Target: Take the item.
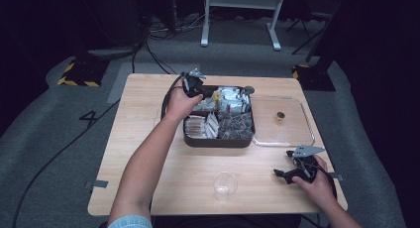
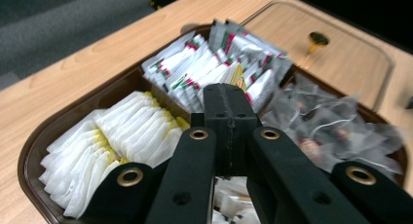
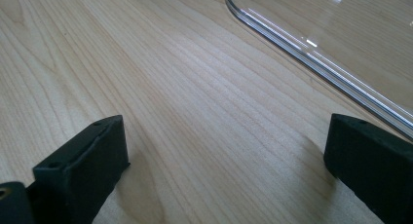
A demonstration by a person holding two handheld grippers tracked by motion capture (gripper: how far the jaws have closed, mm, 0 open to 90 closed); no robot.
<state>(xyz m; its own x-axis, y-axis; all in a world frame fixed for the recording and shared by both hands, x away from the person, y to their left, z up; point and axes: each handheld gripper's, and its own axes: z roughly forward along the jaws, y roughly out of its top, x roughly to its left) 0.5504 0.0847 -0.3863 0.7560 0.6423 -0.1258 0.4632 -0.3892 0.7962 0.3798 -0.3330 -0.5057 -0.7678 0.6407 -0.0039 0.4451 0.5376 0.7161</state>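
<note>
The left gripper point(image 2: 229, 100) is held over the brown tray point(image 2: 34, 146) of tea sachets, jaws clenched on what may be a yellow-tagged sachet point(image 2: 237, 74). The right gripper point(image 3: 219, 160) is rested on the table point(image 3: 195, 87), jaws parted and empty.

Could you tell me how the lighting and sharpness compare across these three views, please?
High view: the table is lit, the room around it dark. Left gripper view: the tea sachets are sharp, the clear pouches at the right soft. Right gripper view: crisp wood grain, with glare streaks along the clear lid.
</note>
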